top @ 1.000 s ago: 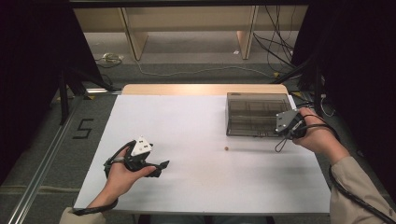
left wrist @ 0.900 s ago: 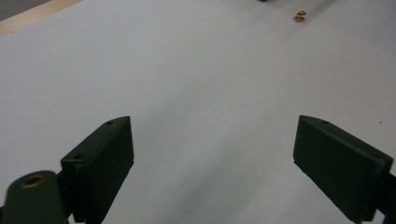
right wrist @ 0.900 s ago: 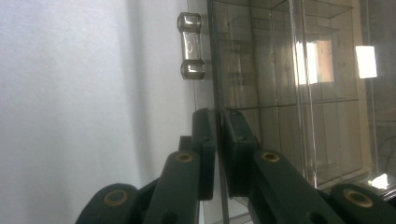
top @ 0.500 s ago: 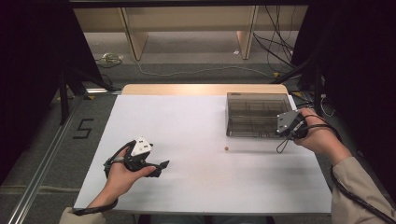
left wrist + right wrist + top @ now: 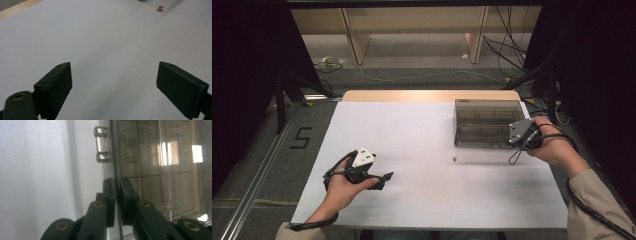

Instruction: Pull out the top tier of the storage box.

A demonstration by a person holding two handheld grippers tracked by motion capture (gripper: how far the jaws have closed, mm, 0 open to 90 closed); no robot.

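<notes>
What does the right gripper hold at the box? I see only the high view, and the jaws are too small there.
Observer: The right gripper is shut on a thin clear edge of the box, near a small clear clasp.
Operator: And the left gripper?
Observer: The left gripper is open, nothing between its jaws; they have just been closing.
Operator: The small dot ahead of it?
Observer: A shiny brass-coloured piece, lying loose.

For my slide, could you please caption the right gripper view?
Right gripper pinching the clear compartment box's lid edge, near its latch.
</notes>
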